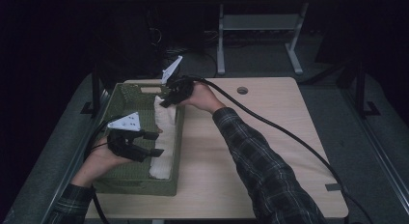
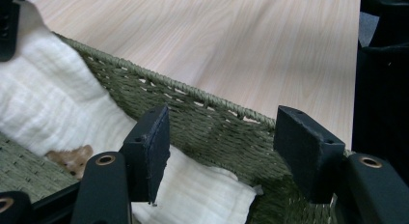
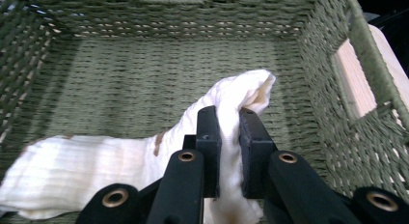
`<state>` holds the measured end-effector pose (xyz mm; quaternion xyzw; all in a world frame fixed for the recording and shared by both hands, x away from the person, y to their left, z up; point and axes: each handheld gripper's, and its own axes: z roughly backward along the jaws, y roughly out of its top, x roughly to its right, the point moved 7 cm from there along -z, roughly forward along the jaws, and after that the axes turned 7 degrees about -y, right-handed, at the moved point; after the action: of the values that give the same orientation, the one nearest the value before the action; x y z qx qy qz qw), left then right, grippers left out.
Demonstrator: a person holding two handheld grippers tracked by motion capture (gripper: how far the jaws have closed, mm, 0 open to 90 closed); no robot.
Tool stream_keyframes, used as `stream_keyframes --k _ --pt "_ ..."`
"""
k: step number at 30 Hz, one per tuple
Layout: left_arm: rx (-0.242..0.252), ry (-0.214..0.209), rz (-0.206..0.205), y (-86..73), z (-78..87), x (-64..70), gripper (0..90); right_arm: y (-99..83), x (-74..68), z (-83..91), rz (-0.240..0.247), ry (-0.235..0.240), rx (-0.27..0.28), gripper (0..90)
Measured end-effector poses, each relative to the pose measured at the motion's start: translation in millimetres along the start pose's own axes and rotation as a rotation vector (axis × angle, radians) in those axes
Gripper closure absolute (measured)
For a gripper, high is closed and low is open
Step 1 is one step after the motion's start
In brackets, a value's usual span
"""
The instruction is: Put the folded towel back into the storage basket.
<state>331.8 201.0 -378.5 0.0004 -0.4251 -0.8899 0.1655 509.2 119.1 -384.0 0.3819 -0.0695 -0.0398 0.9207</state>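
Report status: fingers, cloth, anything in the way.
Right gripper shut on white cloth, lifting one end inside green woven basket. Left gripper open above cloth's other end. Nothing in the way.

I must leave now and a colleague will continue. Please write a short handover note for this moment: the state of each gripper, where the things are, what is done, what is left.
Right gripper: shut on the far end of the white cloth, held up inside the green woven basket.
Left gripper: open, holding nothing, over the near end of the cloth by the basket's right wall.
Things: the cloth lies along the right side of the basket; the basket stands on the left part of the wooden table.
Done: the cloth is inside the basket.
Left: probably release it or lay it flat; the aim is not clear.
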Motion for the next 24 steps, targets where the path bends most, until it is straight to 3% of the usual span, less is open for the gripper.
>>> stream_keyframes --k 5,8,10,12,17,24 --pt "-0.001 -0.009 0.004 1.1 -1.8 -0.1 37.3 -4.5 14.6 -6.5 -0.017 -0.007 0.0 80.0" --pt "-0.002 -0.008 0.007 2.7 -2.4 -1.5 37.3 -4.4 26.9 -10.4 -0.027 -0.052 0.013 71.6" --pt "0.004 -0.007 0.009 4.7 -3.2 -1.9 37.1 -2.7 34.9 -7.3 -0.054 -0.066 0.03 63.6" --pt "0.008 -0.008 0.011 6.8 -4.3 -2.4 36.9 -1.4 39.7 -1.7 -0.07 -0.074 0.048 61.3" --pt "0.011 -0.006 0.01 14.3 -9.7 -3.9 36.5 -2.9 40.5 13.9 -0.08 -0.077 0.053 58.3" --pt "0.014 -0.001 0.005 38.2 -24.6 -1.1 35.7 -13.9 35.7 43.2 -0.08 -0.08 0.073 55.3"
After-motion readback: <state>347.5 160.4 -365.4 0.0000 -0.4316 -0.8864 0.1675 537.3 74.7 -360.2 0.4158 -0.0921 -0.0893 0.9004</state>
